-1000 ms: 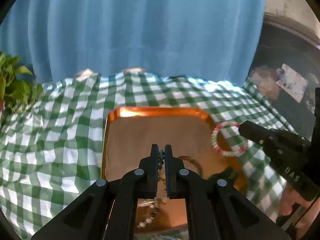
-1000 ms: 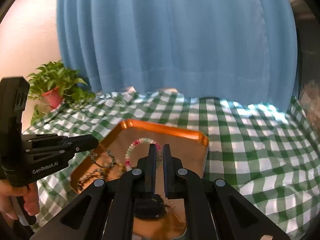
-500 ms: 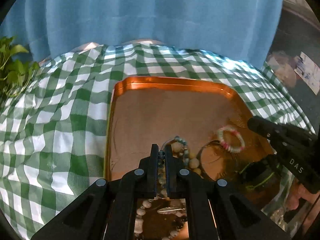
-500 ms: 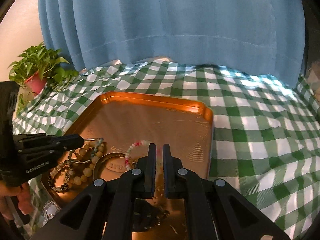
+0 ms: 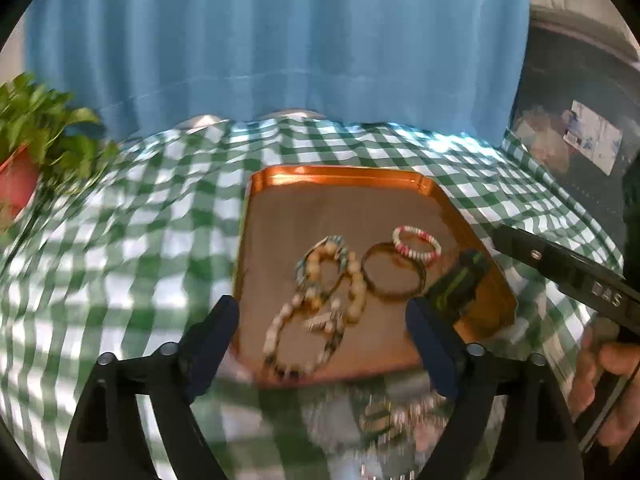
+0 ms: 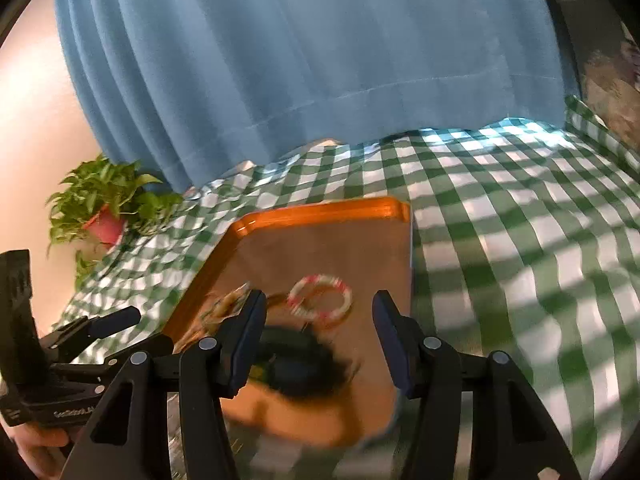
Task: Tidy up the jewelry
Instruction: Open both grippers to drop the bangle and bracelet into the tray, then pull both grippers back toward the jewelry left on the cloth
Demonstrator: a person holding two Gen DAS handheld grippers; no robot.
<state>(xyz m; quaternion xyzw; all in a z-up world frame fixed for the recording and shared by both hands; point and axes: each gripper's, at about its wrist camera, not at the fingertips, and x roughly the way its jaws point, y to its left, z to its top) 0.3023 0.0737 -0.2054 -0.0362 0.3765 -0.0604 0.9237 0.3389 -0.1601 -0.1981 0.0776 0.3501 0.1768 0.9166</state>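
Observation:
A copper tray [image 5: 280, 216] lies on the green checked cloth; it also shows in the right wrist view [image 6: 320, 240]. On it lie beige bead bracelets [image 5: 320, 292], a brown bangle [image 5: 394, 274], a pink and white bead bracelet [image 5: 416, 242] and a black and green watch [image 5: 460, 280]. My left gripper [image 5: 322, 328] is open and empty above the tray's near end. My right gripper [image 6: 318, 334] is open and empty above the watch [image 6: 296, 364], with the pink bracelet [image 6: 320, 294] just beyond.
A potted plant [image 6: 104, 208] stands at the table's far left. A blue curtain [image 5: 280, 40] hangs behind. A clear container with jewelry [image 5: 392, 416] sits near the tray's front edge, blurred. The cloth spreads right of the tray [image 6: 520, 240].
Both grippers have opened and let go: the bead bracelets and the pink bracelet now lie on the tray. Both grippers have pulled back from the tray.

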